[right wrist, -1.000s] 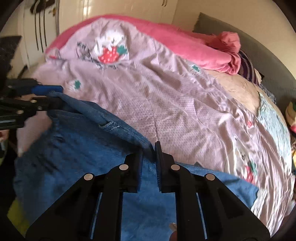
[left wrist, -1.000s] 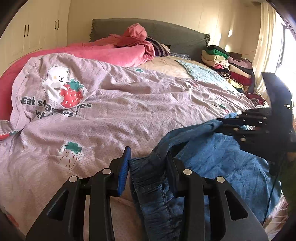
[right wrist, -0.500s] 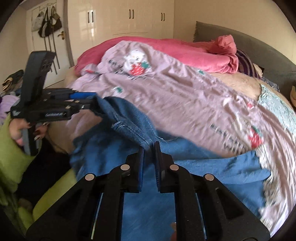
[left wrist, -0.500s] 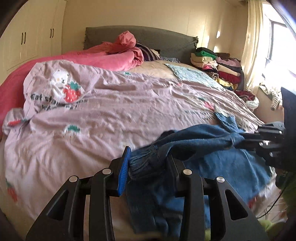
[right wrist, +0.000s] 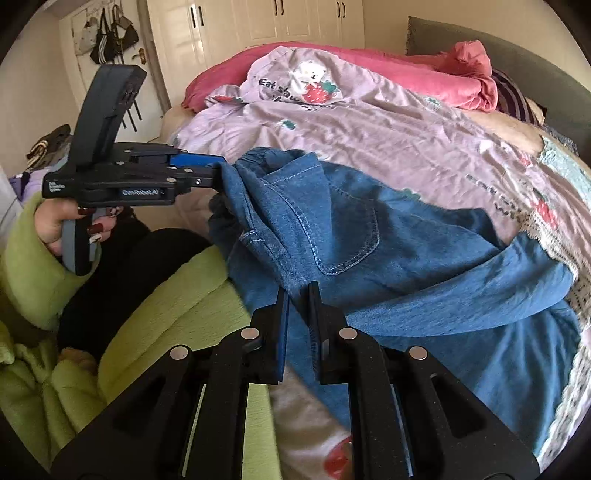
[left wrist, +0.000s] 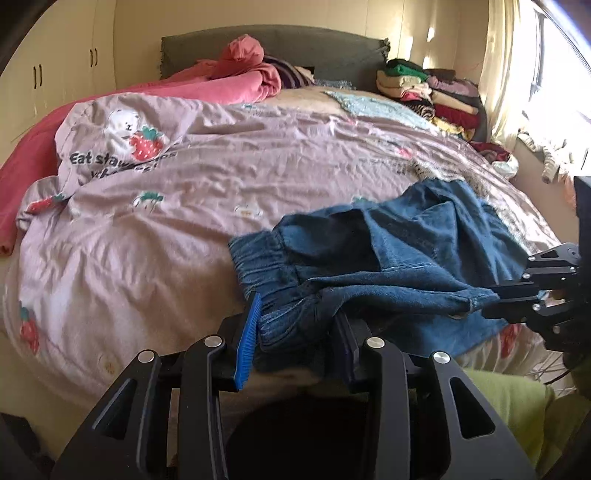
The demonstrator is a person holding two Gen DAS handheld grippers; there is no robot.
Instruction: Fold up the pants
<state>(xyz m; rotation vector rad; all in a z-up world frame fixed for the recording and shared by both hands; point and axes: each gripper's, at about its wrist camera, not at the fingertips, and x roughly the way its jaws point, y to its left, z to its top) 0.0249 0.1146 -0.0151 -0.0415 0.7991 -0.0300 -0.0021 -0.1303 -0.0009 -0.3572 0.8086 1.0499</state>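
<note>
While the left gripper point(left wrist: 295, 332) pinches the blue denim pants point(left wrist: 406, 258) at the waistband, the right gripper point(right wrist: 297, 295) pinches their other edge above the lilac strawberry-print quilt point(left wrist: 184, 221).

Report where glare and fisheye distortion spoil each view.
Left wrist view: sunlit window blown out at right, headboard bowed; blue denim pants sharp. Right wrist view: even light, no glare; lilac strawberry-print duvet bulges, dark corners vignetted.

Cream wardrobes point(right wrist: 273, 18) line the wall beside a bed point(left wrist: 221, 192) with a grey headboard point(left wrist: 314, 44); sunlight floods through a curtained window point(left wrist: 554, 66); handbags point(right wrist: 110, 33) hang on the door.
</note>
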